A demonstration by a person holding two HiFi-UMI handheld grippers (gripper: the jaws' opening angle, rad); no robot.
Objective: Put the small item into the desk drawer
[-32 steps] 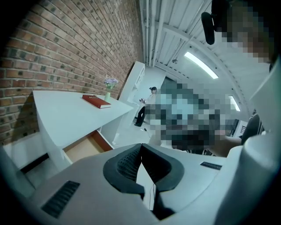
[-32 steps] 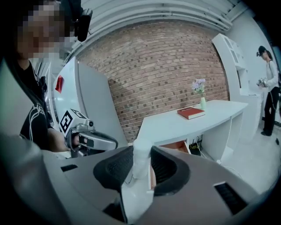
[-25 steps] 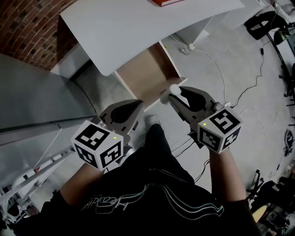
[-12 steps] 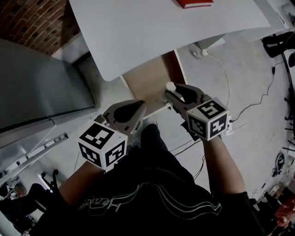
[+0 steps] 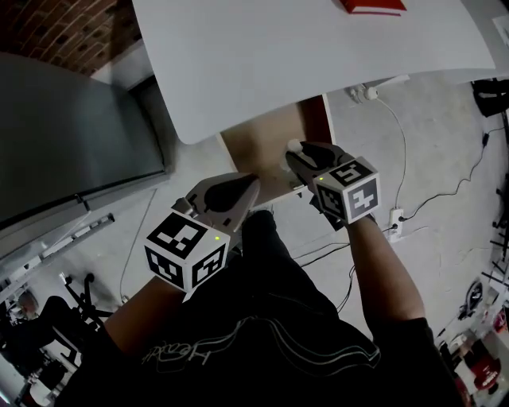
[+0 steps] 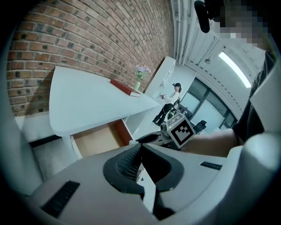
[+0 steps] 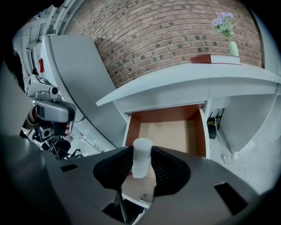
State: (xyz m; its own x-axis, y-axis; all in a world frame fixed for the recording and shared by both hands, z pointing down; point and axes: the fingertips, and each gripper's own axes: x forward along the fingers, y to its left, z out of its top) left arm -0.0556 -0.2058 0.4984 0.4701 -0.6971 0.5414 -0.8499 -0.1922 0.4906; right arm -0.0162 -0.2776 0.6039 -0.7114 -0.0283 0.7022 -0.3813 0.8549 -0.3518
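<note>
The small item (image 7: 142, 151) is a short white cylinder, standing upright between the pads of my right gripper (image 7: 141, 165), which is shut on it. In the head view the right gripper (image 5: 293, 156) holds the item (image 5: 294, 145) over the front edge of the open desk drawer (image 5: 262, 147). The drawer (image 7: 169, 132) has a bare wooden floor and reddish-brown sides, and nothing lies in it. My left gripper (image 5: 251, 185) hangs just left of the drawer front, jaws together with nothing between them. The left gripper view shows its closed tips (image 6: 140, 148) and the drawer (image 6: 99, 139) beyond.
A white desk top (image 5: 302, 56) overhangs the drawer, with a red book (image 5: 374, 5) and a vase of flowers (image 7: 230, 41) on it. A grey panel (image 5: 71, 135) stands to the left. Cables and a power strip (image 5: 395, 216) lie on the floor at right.
My right gripper has carried the white item forward, from short of the drawer front to over its front edge. The left gripper has stayed about where it was, still shut.
</note>
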